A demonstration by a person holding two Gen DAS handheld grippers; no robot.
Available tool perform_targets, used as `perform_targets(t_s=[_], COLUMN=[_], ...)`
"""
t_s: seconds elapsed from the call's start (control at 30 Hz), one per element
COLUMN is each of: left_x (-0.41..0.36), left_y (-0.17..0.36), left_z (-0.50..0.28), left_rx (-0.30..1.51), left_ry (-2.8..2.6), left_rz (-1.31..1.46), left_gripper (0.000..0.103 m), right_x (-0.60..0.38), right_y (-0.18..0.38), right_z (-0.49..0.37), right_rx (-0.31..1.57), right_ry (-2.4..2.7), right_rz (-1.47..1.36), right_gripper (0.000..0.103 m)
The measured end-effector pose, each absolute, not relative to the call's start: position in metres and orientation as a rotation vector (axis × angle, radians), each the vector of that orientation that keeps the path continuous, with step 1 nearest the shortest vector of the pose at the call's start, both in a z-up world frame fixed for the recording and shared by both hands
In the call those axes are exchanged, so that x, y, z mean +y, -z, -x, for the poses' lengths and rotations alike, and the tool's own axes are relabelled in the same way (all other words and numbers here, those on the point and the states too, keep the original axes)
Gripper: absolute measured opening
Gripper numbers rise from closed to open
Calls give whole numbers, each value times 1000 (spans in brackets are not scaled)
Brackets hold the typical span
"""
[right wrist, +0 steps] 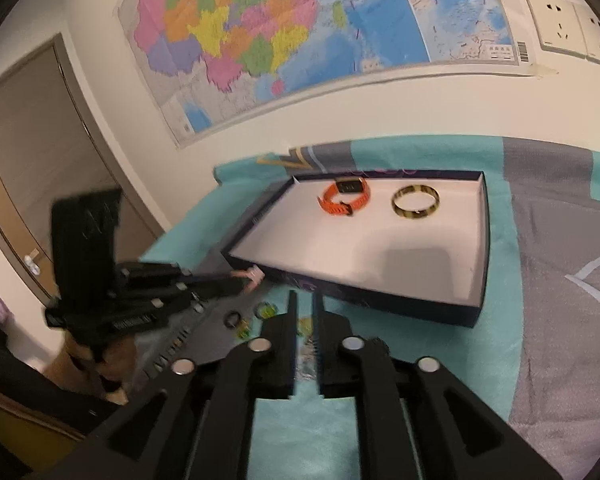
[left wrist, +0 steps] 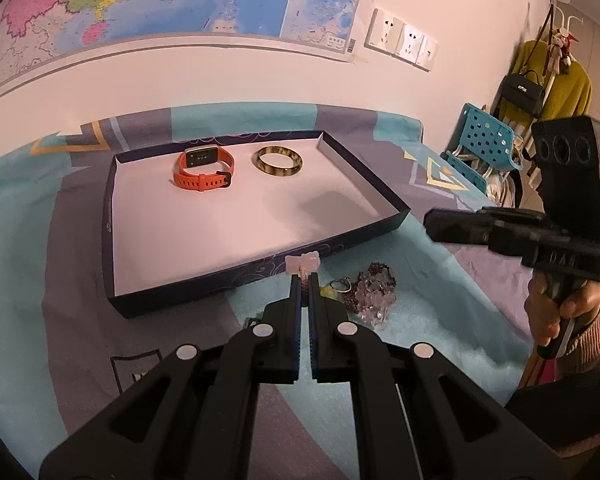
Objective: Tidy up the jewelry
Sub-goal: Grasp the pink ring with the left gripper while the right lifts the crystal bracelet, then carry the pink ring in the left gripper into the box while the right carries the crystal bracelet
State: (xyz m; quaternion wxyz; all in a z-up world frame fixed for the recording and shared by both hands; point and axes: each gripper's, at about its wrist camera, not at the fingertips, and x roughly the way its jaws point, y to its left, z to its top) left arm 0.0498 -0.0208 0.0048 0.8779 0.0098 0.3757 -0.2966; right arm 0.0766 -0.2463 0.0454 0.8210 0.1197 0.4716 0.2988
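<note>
We are pinching a small pink charm [left wrist: 302,261] in our left tool [left wrist: 305,280] — just at the tray's [left wrist: 380,196] near edge. Our right tool [right wrist: 305,300] is hanging slightly parted, gripping nothing — above the loose jewelry pile [left wrist: 370,294] on the bed [left wrist: 440,300].

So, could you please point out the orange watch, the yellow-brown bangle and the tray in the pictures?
orange watch [left wrist: 204,170]: left wrist view, on its strap, near the middle of the loop.
yellow-brown bangle [left wrist: 278,160]: left wrist view, on its near rim.
tray [left wrist: 228,276]: left wrist view, on its dark near wall.
</note>
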Motion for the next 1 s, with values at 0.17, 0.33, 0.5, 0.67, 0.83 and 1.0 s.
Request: perform_targets(t_s=[0.17, 0.33, 0.5, 0.67, 0.83, 1.0], left_x=[-21, -20, -18, -16, -15, -14], left_y=[2, 6, 9, 9, 6, 3], left_z=[-51, -51, -50, -51, -51, -52], left_rx=[805, 815, 821, 821, 810, 802], left_ry=[613, 611, 608, 606, 616, 618], left_rz=[-12, -11, -3, 1, 7, 9], left_gripper=[4, 4, 4, 4, 4, 4], right_x=[-225, -206, -198, -207, -234, -254], right_y=[-18, -2, 7, 0, -14, -33], right_z=[-66, -61, -61, -64, -71, -77], right_rx=[1100, 1126, 1139, 1123, 1101, 1053], right_ry=[-633, -603, -574, -581, -608, -658], right_rz=[-146, -40, 31, -12, -168, -310], right_gripper=[36, 36, 28, 15, 15, 15])
